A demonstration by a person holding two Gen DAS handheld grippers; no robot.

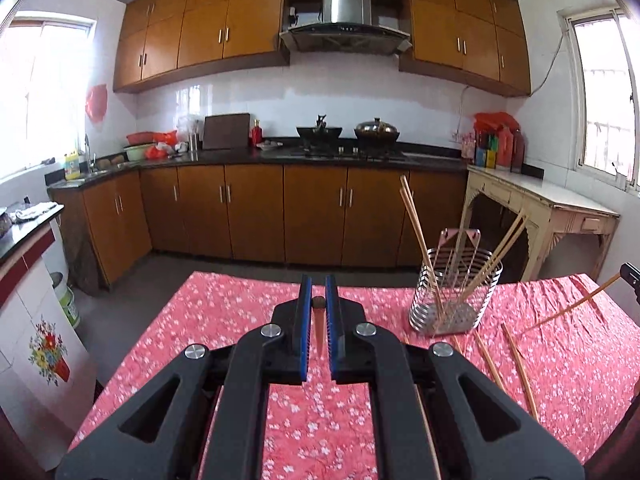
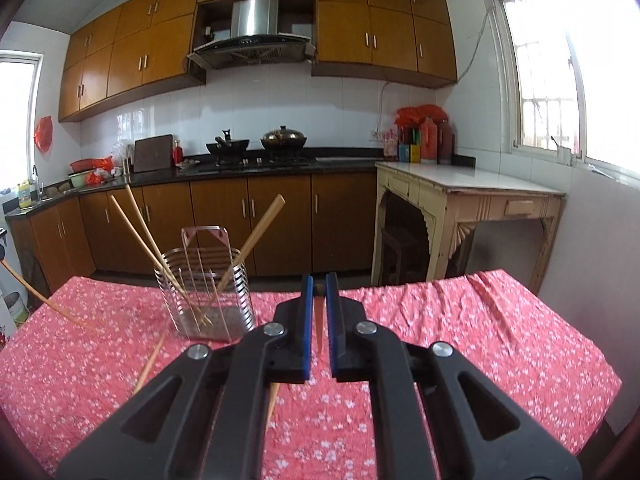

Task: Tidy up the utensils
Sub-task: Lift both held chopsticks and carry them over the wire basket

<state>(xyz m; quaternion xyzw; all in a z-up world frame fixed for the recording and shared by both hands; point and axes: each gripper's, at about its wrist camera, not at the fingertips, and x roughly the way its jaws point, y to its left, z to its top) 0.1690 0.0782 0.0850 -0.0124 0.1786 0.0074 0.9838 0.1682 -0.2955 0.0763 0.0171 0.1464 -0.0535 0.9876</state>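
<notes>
My left gripper [image 1: 319, 280] is shut on a chopstick [image 1: 319, 322], seen end-on between the blue pads above the pink floral tablecloth [image 1: 224, 320]. My right gripper [image 2: 319, 278] is likewise shut on a chopstick [image 2: 319, 326]. In the left wrist view the right gripper [image 1: 631, 276] shows at the right edge, its chopstick [image 1: 568, 306] slanting down to the cloth. A wire utensil holder [image 1: 456, 300] [image 2: 208, 296] stands on the table with several chopsticks leaning in it. Loose chopsticks [image 1: 520, 368] [image 2: 150, 364] lie on the cloth in front of it.
Beyond the table's far edge is bare floor, then brown base cabinets [image 1: 256, 216] under a dark counter with two woks [image 2: 256, 142]. A cream side table [image 2: 460, 196] stands by the right wall under a window. A white cabinet [image 1: 36, 320] stands to the left.
</notes>
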